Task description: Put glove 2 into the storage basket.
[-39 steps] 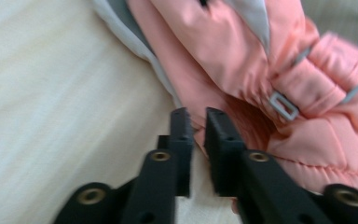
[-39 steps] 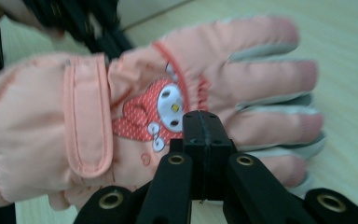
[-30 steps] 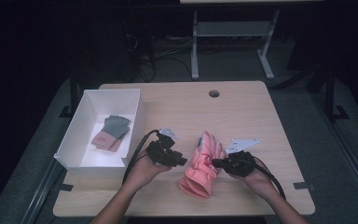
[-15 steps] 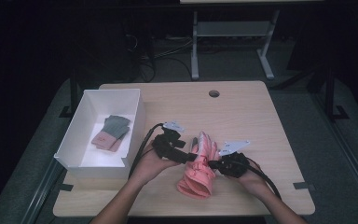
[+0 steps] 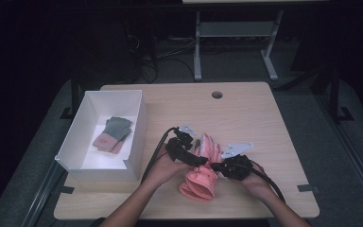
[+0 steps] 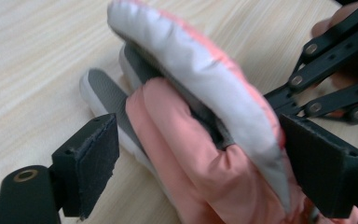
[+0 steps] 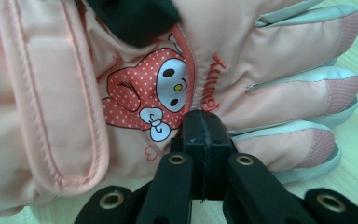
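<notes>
- High view: I see the pink ski gloves (image 5: pixel 201 175) lying near the table's (image 5: pixel 264 123) front edge, about midway along it. My left gripper (image 5: pixel 194 160) is on their left side and my right gripper (image 5: pixel 217 166) on their right. A white bin (image 5: pixel 137 137) sits at the left edge, with a folded pair of gloves (image 5: pixel 112 134) inside. A second ago the left gripper stood off the pink pair; now it has moved in over it.
- Left gripper view: the jaws have just been opening and now stand released, straddling the stacked pink gloves (image 6: pixel 200 140); the pads (image 6: pixel 95 163) do not press yet. I judge a grasp is next.
- Right gripper view: the jaws are clenched together against the edge of the top glove (image 7: pixel 177 84), by its cartoon patch (image 7: pixel 156 100); whether fabric is pinched I cannot tell.
</notes>
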Tool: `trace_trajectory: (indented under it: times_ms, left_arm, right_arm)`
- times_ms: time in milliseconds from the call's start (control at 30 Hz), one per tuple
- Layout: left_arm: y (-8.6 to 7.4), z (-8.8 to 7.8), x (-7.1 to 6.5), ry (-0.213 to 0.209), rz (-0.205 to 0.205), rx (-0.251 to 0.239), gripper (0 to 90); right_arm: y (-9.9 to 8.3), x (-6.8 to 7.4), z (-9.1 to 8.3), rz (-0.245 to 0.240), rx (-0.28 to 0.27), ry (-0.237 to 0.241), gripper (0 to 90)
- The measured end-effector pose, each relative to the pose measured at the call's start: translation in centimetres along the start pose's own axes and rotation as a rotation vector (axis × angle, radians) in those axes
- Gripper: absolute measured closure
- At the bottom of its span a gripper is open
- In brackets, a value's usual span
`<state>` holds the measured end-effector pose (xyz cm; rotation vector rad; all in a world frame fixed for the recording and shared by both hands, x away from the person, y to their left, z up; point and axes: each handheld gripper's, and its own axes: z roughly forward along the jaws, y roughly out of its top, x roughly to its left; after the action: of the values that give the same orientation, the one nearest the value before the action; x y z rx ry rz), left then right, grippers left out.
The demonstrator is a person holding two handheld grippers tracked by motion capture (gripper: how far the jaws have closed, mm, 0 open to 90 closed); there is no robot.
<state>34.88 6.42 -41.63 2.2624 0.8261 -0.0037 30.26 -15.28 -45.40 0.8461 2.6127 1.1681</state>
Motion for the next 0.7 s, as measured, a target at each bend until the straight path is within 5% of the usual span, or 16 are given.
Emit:
trace_trajectory:
  times_ms: [700]
  left_arm:
    - [-2.7,2.0,2.1,-0.111,-0.158,0.033,12.9]
  right_arm:
    - [-0.1,0.2,0.2,-0.02,0.017,-0.008,90.0]
